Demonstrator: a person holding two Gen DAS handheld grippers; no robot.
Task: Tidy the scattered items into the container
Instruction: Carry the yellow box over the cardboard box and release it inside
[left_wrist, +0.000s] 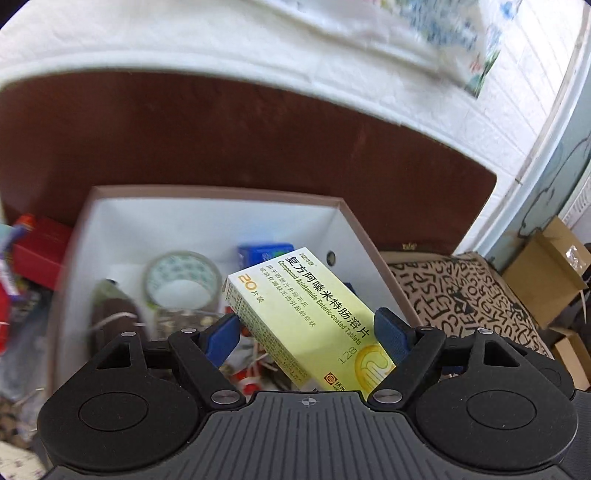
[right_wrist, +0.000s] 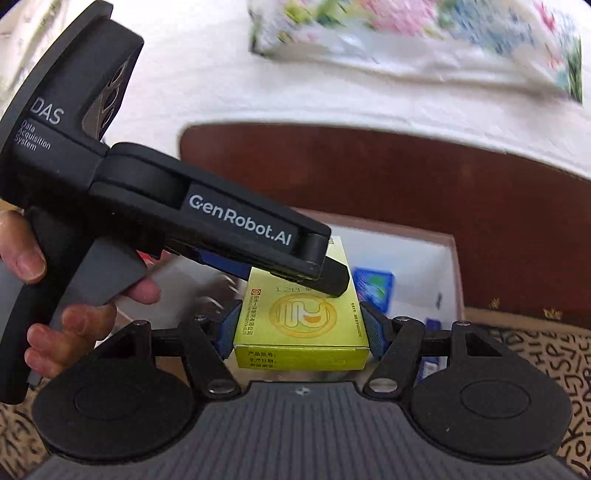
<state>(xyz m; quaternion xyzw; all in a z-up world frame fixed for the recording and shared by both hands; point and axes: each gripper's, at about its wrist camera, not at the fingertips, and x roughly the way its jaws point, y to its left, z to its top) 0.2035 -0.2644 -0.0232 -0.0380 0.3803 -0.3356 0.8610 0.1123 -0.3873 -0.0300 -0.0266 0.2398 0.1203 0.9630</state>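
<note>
With the yellow-green tablet box clamped across its short width between my right gripper pads, its long axis runs away from the camera toward the open container in the middle right of the right wrist view. That view shows both blue pads pressed on the carton's sides. My left gripper stands wide: in the left wrist view the same box lies slantwise between its blue fingers, left pad near a corner, right pad beside the far edge; contact there I cannot confirm. Judgement: right hand carries the load, and the box already hangs over the container's interior, so the coming move is a short lowering.

Only the left wrist view shows what lies below: a tape roll and a blue packet on the white floor. Only the right wrist view shows the left tool's body and the hand gripping it at left.
</note>
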